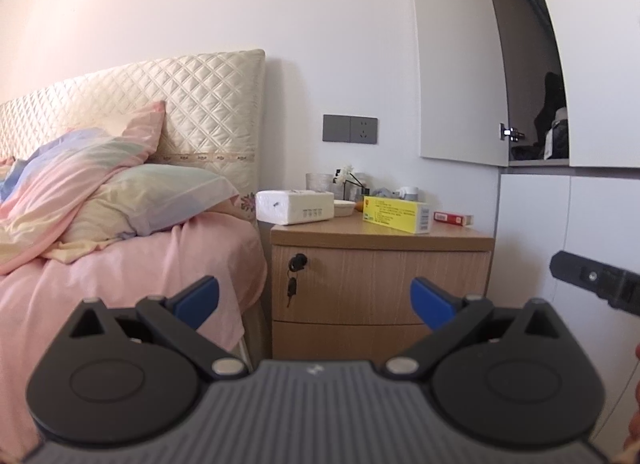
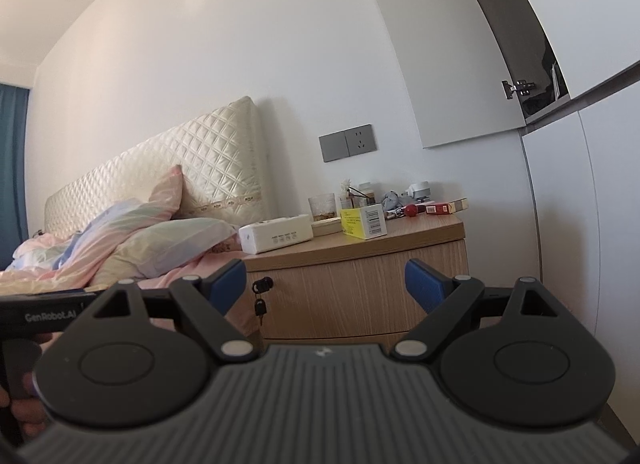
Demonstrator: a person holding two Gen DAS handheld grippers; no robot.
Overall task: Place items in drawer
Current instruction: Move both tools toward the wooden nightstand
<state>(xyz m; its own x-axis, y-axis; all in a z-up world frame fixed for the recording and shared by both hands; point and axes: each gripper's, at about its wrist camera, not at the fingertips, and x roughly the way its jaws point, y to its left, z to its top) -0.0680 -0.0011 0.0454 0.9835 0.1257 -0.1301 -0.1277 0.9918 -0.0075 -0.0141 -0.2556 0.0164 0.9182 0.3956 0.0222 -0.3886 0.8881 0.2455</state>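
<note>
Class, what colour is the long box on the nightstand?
Yellow box, clearest in the left wrist view.

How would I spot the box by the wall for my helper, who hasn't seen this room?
Start at the wooden nightstand beside the bed. On its top, at the far right end beyond the long yellow box, lies a small flat red-and-white box. It is the only red box there, and the lowest.

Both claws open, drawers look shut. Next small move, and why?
Probably bring the left claw forward to the top drawer, near its key. Both drawers look closed, and the yellow box still sits on the nightstand. The right claw holds nothing either.
</note>
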